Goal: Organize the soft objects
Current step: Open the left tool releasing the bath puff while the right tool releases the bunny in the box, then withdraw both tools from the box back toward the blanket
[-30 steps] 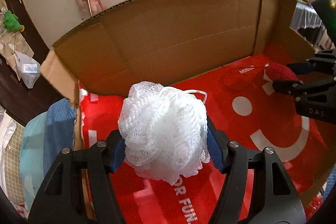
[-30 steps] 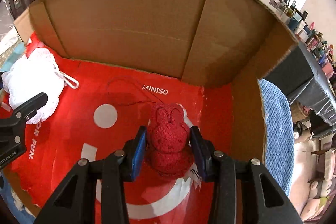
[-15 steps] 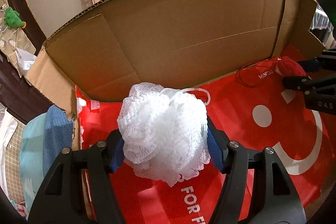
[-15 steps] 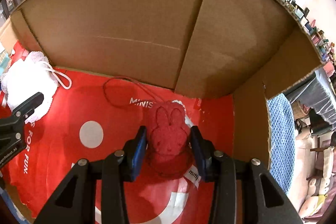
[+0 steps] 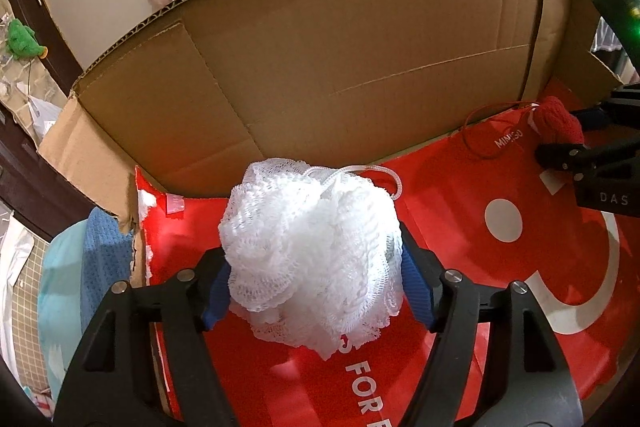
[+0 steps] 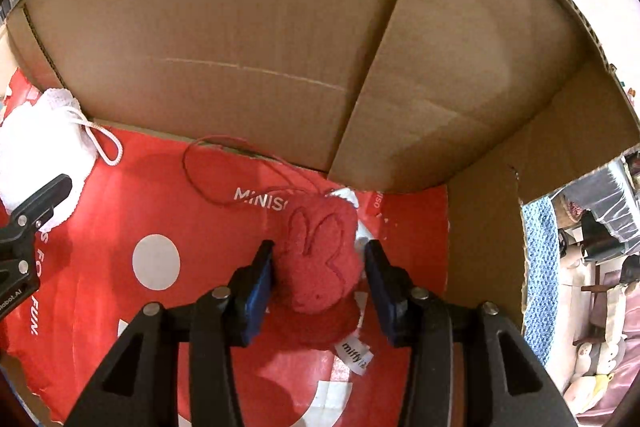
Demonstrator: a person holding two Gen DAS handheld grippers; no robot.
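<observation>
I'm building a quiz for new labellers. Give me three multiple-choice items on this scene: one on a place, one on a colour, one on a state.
1. Where is the red rabbit toy?
A. on the red bag inside the cardboard box
B. on a shelf
C. on the floor outside

2. What colour is the mesh sponge?
A. pink
B. white
C. green

3. How does the right gripper stand?
A. shut and empty
B. far above the box
C. open around the toy

Answers:
1 A, the bag's print shows around and under it.
2 B, mesh and cord are both white.
3 C, a gap shows on the toy's right side, and the jaws have just been opening.
</observation>
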